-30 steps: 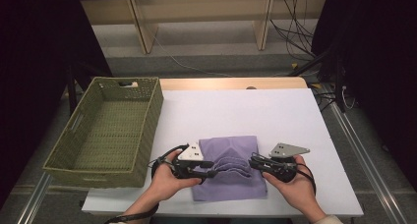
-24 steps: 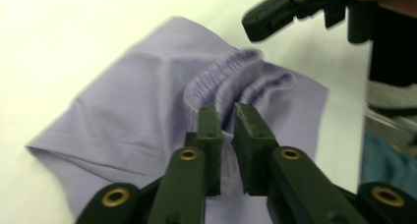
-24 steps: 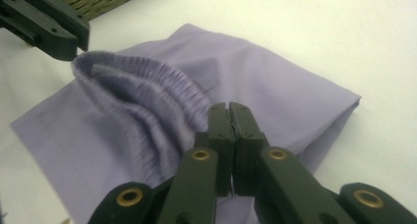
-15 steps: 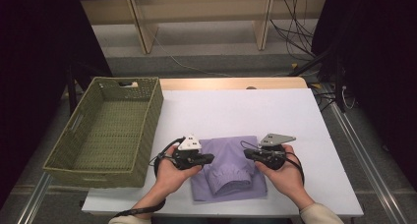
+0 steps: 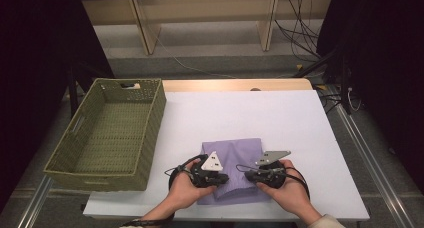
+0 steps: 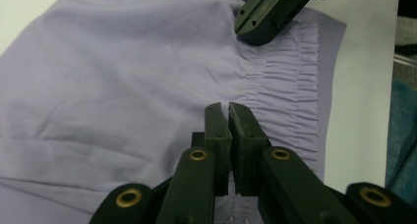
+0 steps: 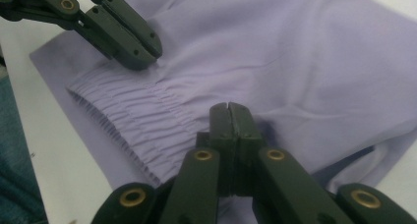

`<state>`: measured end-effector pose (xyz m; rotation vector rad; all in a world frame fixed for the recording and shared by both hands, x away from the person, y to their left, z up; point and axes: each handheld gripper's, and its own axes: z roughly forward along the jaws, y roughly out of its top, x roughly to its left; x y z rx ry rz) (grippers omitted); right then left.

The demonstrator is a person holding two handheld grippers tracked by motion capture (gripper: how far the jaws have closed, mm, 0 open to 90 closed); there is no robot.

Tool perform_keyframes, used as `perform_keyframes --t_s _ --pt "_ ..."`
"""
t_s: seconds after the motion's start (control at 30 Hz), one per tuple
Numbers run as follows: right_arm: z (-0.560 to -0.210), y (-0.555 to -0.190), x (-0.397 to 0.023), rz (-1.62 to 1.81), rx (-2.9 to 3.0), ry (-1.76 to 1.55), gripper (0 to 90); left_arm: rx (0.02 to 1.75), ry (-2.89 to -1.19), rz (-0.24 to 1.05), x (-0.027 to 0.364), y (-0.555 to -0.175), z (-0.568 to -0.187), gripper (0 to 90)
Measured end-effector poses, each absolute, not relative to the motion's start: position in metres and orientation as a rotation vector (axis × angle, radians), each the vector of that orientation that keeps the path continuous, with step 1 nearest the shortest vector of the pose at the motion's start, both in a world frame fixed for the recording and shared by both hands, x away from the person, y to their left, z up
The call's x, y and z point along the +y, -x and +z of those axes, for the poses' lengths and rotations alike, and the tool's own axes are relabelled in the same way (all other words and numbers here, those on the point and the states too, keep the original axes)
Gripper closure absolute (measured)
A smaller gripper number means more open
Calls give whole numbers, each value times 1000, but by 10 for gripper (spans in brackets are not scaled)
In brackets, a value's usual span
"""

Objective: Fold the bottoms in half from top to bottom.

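While both hands sit low in the high view, near the bottom centre of the frame, the folded lilac garment [image 5: 235, 160] lies flat on the white table [image 5: 300, 123], just above and between them. The left gripper [image 5: 220, 178] comes in from the lower left of that cloth and the right gripper [image 5: 250, 176] from its lower right, their tips pointing toward each other over the garment's near edge.

In the left gripper view, the left gripper [image 6: 228, 113] has its two black jaws drawn together in the lower middle of the frame, pinching the fabric right beside the gathered elastic waistband [image 6: 290, 101]; its jaws have just been closing, with the cloth between them. The right gripper [image 6: 260, 22] shows in the upper right of that frame, its closed tip pressed into the cloth at the band's far end.

In the right gripper view, the right gripper [image 7: 229, 111] is likewise clamped tight on the garment [image 7: 295, 52], its tip resting at the edge of the waistband [image 7: 133, 116]. The left gripper [image 7: 140, 49] reaches in from the upper left, biting the band.

A woven green basket [image 5: 80, 160] stands at the left of the high view, well apart from the cloth.
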<state>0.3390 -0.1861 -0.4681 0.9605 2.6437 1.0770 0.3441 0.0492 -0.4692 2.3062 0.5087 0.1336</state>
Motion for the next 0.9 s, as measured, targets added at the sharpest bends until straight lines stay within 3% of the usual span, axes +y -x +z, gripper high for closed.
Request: perform_keyframes --t_s 0.47,0.9 --pt "-467 -327 -179 1065 2722 -952 900 495 -2329 105 51 -342 -468 856" --pt "-456 -403 -181 1083 2406 -1110 900 775 -2265 335 67 -402 -469 850"
